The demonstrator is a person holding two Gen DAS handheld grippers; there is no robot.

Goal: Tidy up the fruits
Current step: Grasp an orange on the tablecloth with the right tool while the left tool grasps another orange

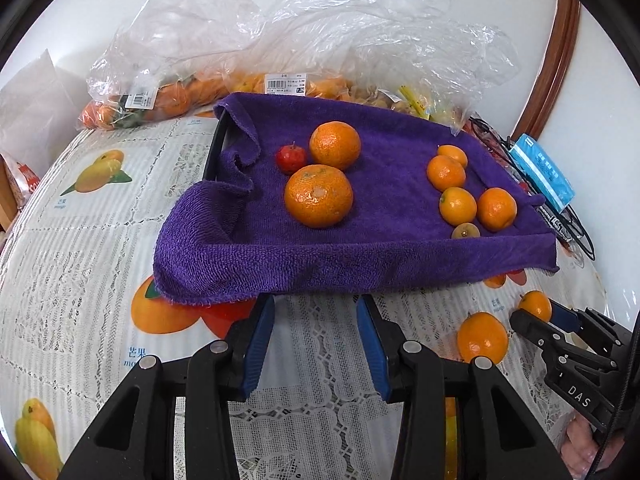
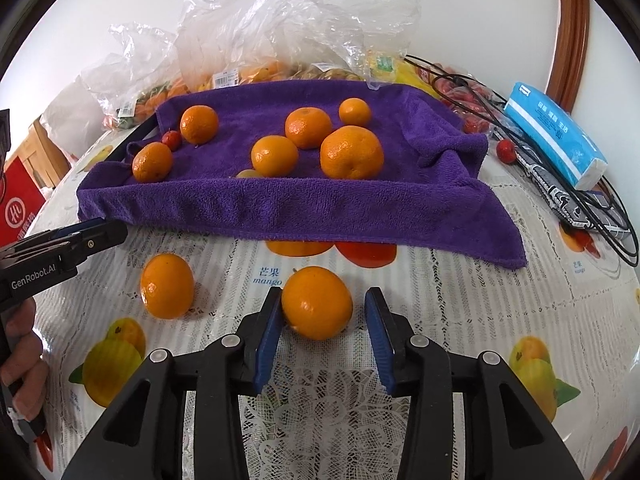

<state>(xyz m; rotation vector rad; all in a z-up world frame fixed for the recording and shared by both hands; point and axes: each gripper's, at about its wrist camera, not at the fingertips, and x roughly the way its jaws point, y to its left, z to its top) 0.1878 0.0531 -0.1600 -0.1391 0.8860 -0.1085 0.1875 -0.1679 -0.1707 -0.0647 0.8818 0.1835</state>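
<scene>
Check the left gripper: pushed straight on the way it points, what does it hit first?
Probably the front edge of the purple towel, draped just ahead of the left gripper. Only bare tablecloth lies between its fingers. Depth is unclear; pointing downward, it might reach the tablecloth first.

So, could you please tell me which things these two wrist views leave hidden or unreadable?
- Tray or basket under the purple towel: covered in both views; only a dark rim shows.
- Bagged fruit: blurred by crumpled plastic, left view.
- Price label: print too small.
- Small brownish fruit: mostly behind the towel's front fold, right view.
- Right tool: whether its right pad touches the orange is unclear.
</scene>
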